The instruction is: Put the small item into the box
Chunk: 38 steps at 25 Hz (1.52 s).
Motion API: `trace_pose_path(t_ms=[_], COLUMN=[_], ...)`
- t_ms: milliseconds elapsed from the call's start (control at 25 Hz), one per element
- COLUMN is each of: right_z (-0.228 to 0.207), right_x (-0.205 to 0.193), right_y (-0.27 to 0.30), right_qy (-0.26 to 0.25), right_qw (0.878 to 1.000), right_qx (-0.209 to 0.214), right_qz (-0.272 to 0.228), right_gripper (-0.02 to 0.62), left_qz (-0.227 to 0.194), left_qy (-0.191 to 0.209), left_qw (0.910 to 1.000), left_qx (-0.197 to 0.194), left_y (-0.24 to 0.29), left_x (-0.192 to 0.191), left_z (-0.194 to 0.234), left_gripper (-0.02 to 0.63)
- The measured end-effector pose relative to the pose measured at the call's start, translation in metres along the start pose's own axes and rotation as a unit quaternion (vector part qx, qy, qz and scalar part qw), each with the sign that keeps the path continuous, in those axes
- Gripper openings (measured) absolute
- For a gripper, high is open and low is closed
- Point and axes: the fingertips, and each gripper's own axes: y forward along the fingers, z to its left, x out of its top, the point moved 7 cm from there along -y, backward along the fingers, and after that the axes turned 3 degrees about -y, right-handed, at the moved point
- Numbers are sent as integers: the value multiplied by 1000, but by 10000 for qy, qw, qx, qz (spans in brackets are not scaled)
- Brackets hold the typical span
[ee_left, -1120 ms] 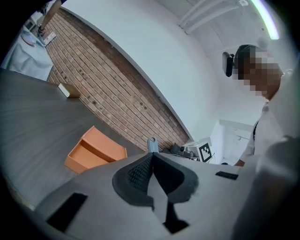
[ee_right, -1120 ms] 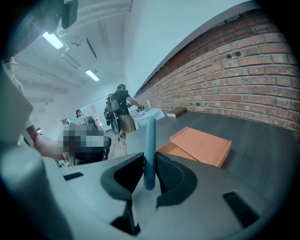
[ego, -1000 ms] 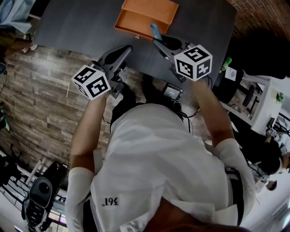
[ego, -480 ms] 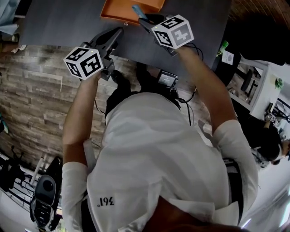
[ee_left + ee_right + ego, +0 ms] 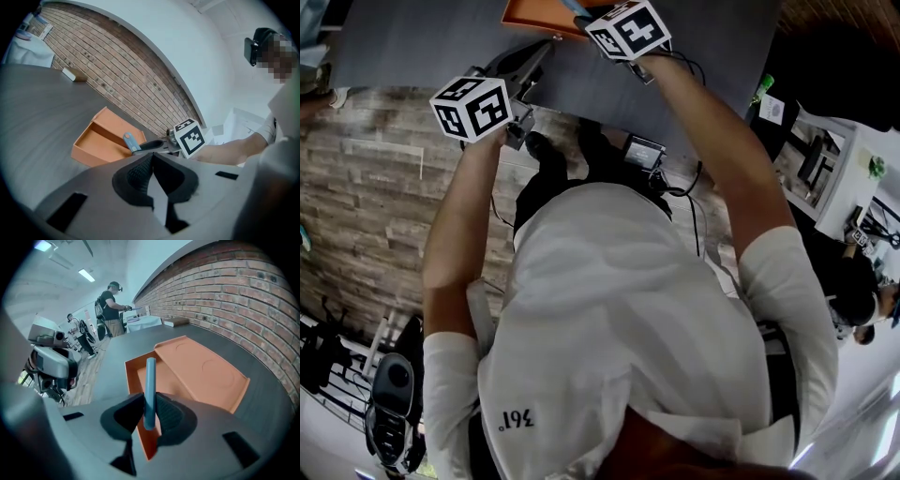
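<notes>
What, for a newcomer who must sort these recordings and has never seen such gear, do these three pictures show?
There is no robot here. A person holds a gripper in each hand; the cube with square markers is part of each. The head view comes from a camera on the person's head, looking down. The other two come from cameras riding on the grippers, each looking along its fingers. On the dark grey table lies an open orange box, its lid folded flat. The right gripper has its fingers closed on a slim blue flat stick, aimed at the box. The left gripper is shut and empty.
</notes>
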Motion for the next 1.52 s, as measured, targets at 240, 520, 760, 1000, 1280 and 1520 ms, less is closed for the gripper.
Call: trace_pose_path(t_ms=[240,520,760,1000,1280,1520], right_z=[-5,-5,-2,-3,-10,-12], right_x=[0,-1,6,3,5,5], right_y=[25,46,58,74,75,72], right_qy=[-299,-525,-693,-753,-551,-500], right_qw=[9984,9945,9896,9839,9860,9877], right_qx=[-84,-105,-65,40,54,32], right_qz=[481,900,1261,1622,1575,1480], right_gripper=[90,91,91,91,150,160], left_qz=[3,-19,-43,-83,-93,-78], left_qy=[-137,-281,-343,-398,-447,-442], left_qw=[9999,9995,9991,9989,9986,9986], left_qx=[62,140,227,228,278,262], left_y=[3,-7,-16,-18,-20,-19], left_x=[-4,-11,-13,-12,-12,-12], left_z=[8,12,16,16,18,16], left_gripper=[9,9,9,9,9,9])
